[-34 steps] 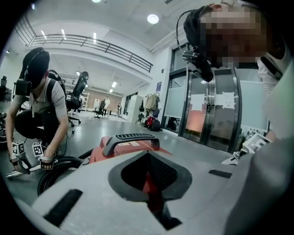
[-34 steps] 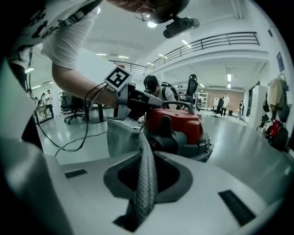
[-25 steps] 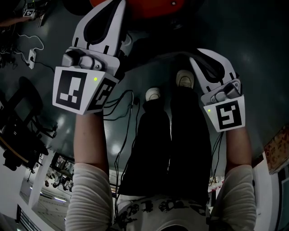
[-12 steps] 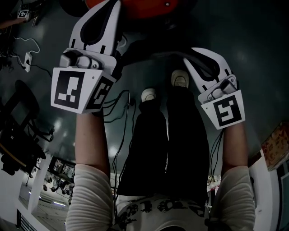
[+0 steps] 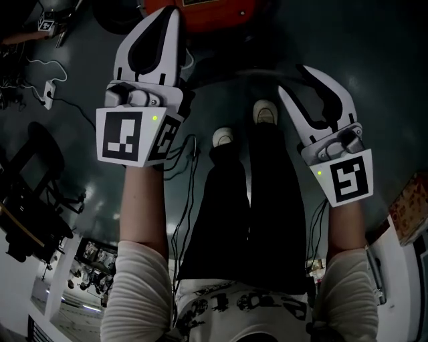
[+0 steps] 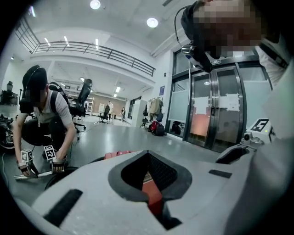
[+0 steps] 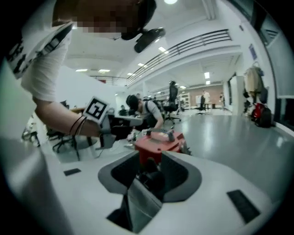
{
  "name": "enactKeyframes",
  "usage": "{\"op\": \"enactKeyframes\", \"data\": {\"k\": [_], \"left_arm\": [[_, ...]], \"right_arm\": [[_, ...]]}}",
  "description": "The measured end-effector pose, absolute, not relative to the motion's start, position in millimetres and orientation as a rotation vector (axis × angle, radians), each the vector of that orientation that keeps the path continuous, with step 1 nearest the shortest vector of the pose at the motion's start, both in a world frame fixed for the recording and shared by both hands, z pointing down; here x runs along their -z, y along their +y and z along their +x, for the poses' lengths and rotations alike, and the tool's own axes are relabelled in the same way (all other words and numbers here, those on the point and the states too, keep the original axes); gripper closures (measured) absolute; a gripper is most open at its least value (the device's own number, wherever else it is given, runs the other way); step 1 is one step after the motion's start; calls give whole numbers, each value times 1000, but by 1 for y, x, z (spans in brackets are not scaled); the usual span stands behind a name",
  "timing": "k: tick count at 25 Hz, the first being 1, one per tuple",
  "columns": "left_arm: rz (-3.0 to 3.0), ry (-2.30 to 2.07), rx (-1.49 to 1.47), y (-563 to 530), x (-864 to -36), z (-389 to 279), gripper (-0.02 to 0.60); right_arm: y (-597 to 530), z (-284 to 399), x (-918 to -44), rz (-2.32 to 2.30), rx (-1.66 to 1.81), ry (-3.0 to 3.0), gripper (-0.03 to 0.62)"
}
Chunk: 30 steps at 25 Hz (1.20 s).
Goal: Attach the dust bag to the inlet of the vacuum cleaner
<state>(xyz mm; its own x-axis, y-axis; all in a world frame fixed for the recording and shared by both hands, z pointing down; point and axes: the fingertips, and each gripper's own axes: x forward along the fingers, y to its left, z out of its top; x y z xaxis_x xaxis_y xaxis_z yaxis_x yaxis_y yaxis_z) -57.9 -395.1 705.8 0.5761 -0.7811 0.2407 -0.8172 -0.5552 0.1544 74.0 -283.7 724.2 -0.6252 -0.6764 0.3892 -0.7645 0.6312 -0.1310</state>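
The red vacuum cleaner (image 5: pixel 200 12) stands on the dark floor at the top of the head view, just past both grippers. It shows again beyond the jaws in the right gripper view (image 7: pixel 158 140) and as a red strip in the left gripper view (image 6: pixel 118 154). My left gripper (image 5: pixel 170 16) points at it with its tips together and nothing in them. My right gripper (image 5: pixel 294 80) is held to the right above a shoe; its jaws are opening and nothing is between them. I see no dust bag in any view.
The person's black-trousered legs (image 5: pixel 247 200) and pale shoes (image 5: pixel 265 111) fill the middle. Cables (image 5: pixel 180 167) trail on the floor, with a power strip (image 5: pixel 47 84) and an office chair (image 5: pixel 30 157) at left. Another person (image 6: pixel 43 114) crouches with grippers; glass doors (image 6: pixel 211 110) stand at right.
The right gripper's jaws, together before, now stand apart. Both grippers have lifted, and the vacuum cleaner sits slightly further right at the top of the head view.
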Motion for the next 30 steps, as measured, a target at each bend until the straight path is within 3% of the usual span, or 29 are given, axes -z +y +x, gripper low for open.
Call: {"op": "enactKeyframes", "data": {"k": [2,3,4,18,30], "left_arm": [[2561,-1340,-174,-390,-673,-58,578],[2559,-1355,-159,-387,-654,-59,578],[2555,-1372,-142,-384,-634,-60,578],[2552,-1454,118,-299,-287,-95,578],[2674,-1421,183,-140,-153,-121,578]], "right_arm": [[-296,90,-686,1337,-436,-2552,484],[-301,97,-668,1424,-442,-2532,570],[-306,101,-649,1486,-445,-2513,592],[-283,47,-321,1567,-225,-2543,592],[-139,12,-178,1642,-102,-2566,592]]}}
